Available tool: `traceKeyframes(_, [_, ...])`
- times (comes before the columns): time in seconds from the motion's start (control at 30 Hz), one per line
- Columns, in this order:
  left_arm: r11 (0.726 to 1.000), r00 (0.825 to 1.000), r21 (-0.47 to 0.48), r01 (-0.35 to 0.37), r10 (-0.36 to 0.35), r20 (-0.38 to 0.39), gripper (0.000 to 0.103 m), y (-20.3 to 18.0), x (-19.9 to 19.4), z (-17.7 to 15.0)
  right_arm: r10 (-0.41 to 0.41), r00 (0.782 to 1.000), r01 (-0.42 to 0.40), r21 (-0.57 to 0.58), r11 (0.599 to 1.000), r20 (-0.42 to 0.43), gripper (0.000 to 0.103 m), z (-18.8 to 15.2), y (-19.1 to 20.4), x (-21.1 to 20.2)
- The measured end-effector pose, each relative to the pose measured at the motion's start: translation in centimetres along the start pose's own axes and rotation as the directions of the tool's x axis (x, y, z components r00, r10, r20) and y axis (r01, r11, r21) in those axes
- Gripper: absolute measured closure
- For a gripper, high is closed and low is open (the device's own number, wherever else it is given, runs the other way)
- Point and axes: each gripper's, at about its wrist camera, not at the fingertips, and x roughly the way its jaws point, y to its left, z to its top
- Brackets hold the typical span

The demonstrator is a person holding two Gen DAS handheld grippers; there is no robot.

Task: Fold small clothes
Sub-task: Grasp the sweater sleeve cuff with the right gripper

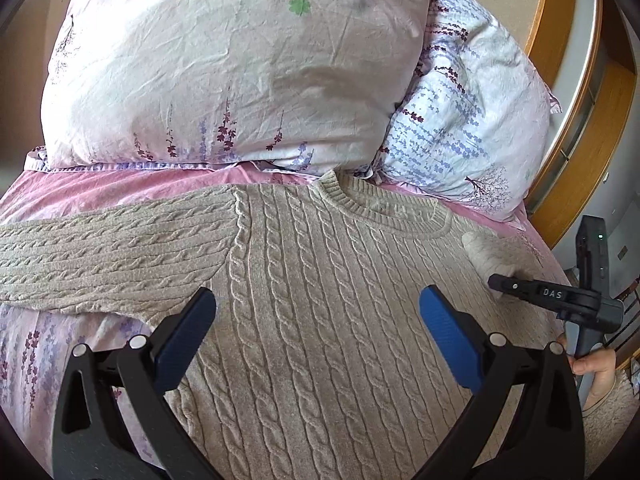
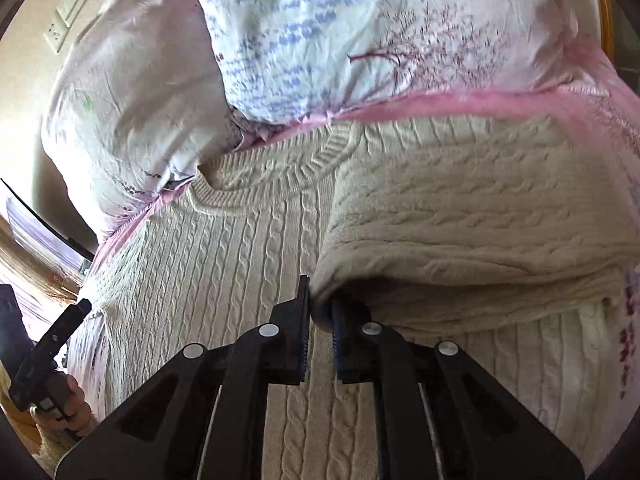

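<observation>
— Where's the sweater [image 1: 320, 320] from your side?

— Flat on the pink sheet [image 1: 100, 192], cable-knit, beige. Its collar [image 1: 384, 212] points at the pillows: the big floral pillow [image 1: 224, 64] just beyond the collar, and a second pillow [image 1: 472, 120] leaning against that one on the right. One sleeve [image 1: 112, 252] lies stretched straight out from the body to the left.

— And your left gripper [image 1: 318, 304]?

— I've got it hovering over the sweater's chest, below the collar. Jaws are spread wide, blue pads [image 1: 188, 332] well apart, nothing between them.

— The right gripper [image 2: 320, 312]?

— I see its jaws nearly closed, pinched on the other sleeve [image 2: 460, 232]. That sleeve is doubled over onto the sweater's body, its bulk bunched up just past the fingertips, right of the collar. In the left view the right gripper shows at the sweater's right edge, its tip at the sleeve's cuff [image 1: 488, 252], with my hand [image 1: 596, 372] on the handle.

— Anything else around the sweater?

— In the right view the left gripper shows at the sweater's far left edge. A wooden frame [image 1: 560, 64] curves past the second pillow, and a wall socket [image 2: 56, 36] sits on the wall beyond the big pillow.
</observation>
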Motion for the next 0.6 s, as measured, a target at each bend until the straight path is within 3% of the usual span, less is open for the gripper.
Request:
traceKeyframes(0.07, [1.000,1.000,0.014,0.007,-0.008,0.020,0.002,0.0,-0.4,-0.1,0.075,0.997,-0.075,0.102,0.992,0.000,0.073,0.4,-1.4,-1.0])
traceKeyframes(0.1, [1.000,1.000,0.020,0.011,-0.012,0.027,0.002,0.0,-0.4,0.0,0.095,0.995,-0.096,0.145,0.985,0.015,0.056,1.0,-2.0,-1.4])
traceKeyframes(0.13, [1.000,0.999,0.023,0.018,-0.018,0.027,0.002,0.0,-0.4,0.1,0.119,0.991,-0.127,0.205,0.970,0.055,0.051,1.3,-3.3,-2.3])
traceKeyframes(0.27, [0.998,0.998,0.005,0.068,-0.068,0.011,0.002,0.1,0.2,0.5,0.090,0.984,-0.138,0.349,0.927,0.152,0.051,2.8,-6.4,-4.4])
traceKeyframes(0.37, [0.989,0.990,-0.027,0.143,-0.143,0.006,0.002,0.4,0.5,0.5,0.001,0.980,-0.088,0.431,0.898,0.197,0.059,3.1,-8.7,-5.3])
traceKeyframes(0.43, [0.982,0.983,-0.057,0.183,-0.183,0.000,0.002,0.9,0.6,0.5,-0.084,0.975,-0.012,0.430,0.903,0.204,0.082,3.3,-9.3,-5.4])
traceKeyframes(0.5, [0.973,0.977,-0.097,0.210,-0.212,-0.011,0.002,1.5,0.9,0.5,-0.189,0.955,0.101,0.348,0.932,0.228,0.090,4.2,-7.6,-5.3])
traceKeyframes(0.53, [0.967,0.974,-0.121,0.223,-0.226,-0.013,0.002,1.9,1.0,0.5,-0.202,0.947,0.124,0.295,0.947,0.249,0.093,4.5,-6.3,-5.4])
traceKeyframes(0.6, [0.952,0.966,-0.175,0.253,-0.258,-0.007,0.002,2.6,1.2,0.6,-0.152,0.948,0.103,0.183,0.978,0.279,0.093,4.4,-3.2,-5.5])
